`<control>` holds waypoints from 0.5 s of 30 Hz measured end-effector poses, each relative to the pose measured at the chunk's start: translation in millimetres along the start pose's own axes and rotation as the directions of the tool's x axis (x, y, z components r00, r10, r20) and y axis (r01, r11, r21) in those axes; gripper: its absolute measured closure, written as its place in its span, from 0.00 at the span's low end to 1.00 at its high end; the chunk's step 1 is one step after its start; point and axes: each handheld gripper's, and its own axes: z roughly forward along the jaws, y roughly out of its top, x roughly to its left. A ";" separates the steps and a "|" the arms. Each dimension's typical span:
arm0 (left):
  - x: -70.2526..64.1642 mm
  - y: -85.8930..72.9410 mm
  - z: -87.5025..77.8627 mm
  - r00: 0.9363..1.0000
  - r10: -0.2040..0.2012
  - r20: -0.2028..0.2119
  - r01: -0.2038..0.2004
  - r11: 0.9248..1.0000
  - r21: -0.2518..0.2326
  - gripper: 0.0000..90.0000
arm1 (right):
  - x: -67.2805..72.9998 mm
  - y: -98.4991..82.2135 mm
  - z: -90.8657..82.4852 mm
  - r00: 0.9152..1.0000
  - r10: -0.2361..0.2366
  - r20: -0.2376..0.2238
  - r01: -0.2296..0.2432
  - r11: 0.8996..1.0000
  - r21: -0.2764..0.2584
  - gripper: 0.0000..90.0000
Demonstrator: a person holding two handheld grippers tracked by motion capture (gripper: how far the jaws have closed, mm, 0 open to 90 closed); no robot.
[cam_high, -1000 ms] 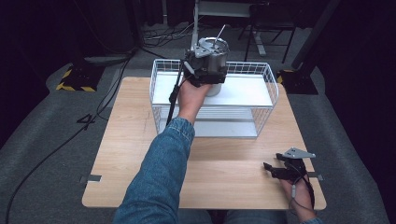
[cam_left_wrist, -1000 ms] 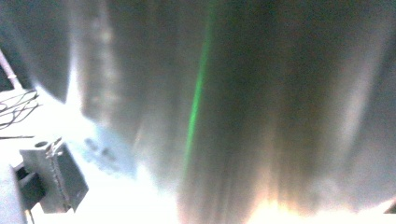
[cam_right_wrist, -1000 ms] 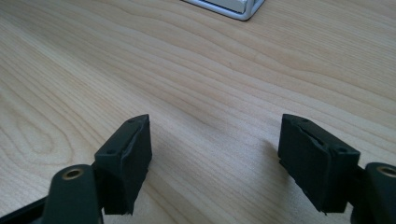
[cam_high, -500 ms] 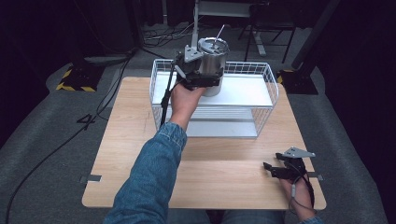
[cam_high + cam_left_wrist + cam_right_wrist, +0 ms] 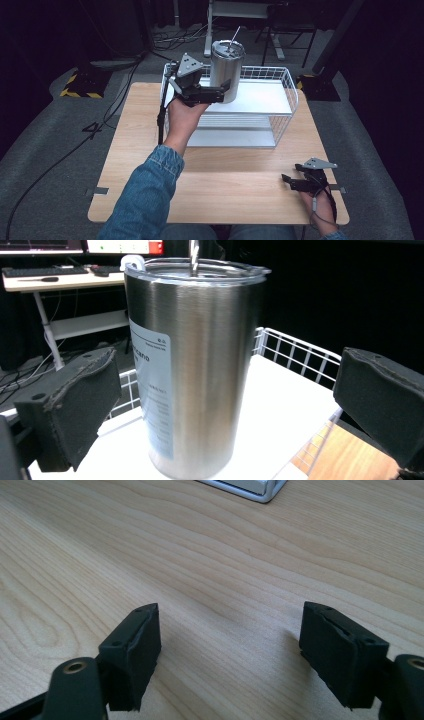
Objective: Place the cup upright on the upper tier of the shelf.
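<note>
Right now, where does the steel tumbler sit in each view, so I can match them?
High view: steel tumbler top centre, on the wire basket's white shelf.
Left gripper view: tumbler centre, between open tongs.
Right gripper view: not in it.
Shared landmark: the basket, its wire rim behind the tumbler.

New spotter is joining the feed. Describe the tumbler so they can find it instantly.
Start at the wooden table and find the white wire basket at its far edge. The tumbler stands upright on the basket's white upper shelf, between the open left gripper jaws: tall brushed steel, clear lid, straw.

tumbler (image 5: 192,370) label text blurred, straw (image 5: 194,255) cropped
</note>
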 end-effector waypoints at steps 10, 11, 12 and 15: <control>-14.9 -8.7 -34.5 0.996 0.029 0.084 -0.031 0.999 0.016 0.00 | -6.9 2.9 2.9 1.000 0.000 -0.022 0.000 1.000 0.000 0.28; -17.2 -10.8 -38.8 0.995 0.035 0.092 -0.037 0.999 0.022 0.00 | -6.6 3.0 3.0 1.000 -0.002 -0.019 0.002 1.000 0.001 0.27; -18.6 -12.4 -41.8 0.994 0.038 0.100 -0.041 0.999 0.025 0.00 | -5.9 3.0 3.2 1.000 -0.012 -0.016 0.012 1.000 0.003 0.27; -21.6 -19.1 -50.9 0.991 0.043 0.124 -0.046 0.999 0.027 0.00 | -5.3 3.1 3.5 1.000 -0.017 -0.015 0.017 1.000 0.004 0.26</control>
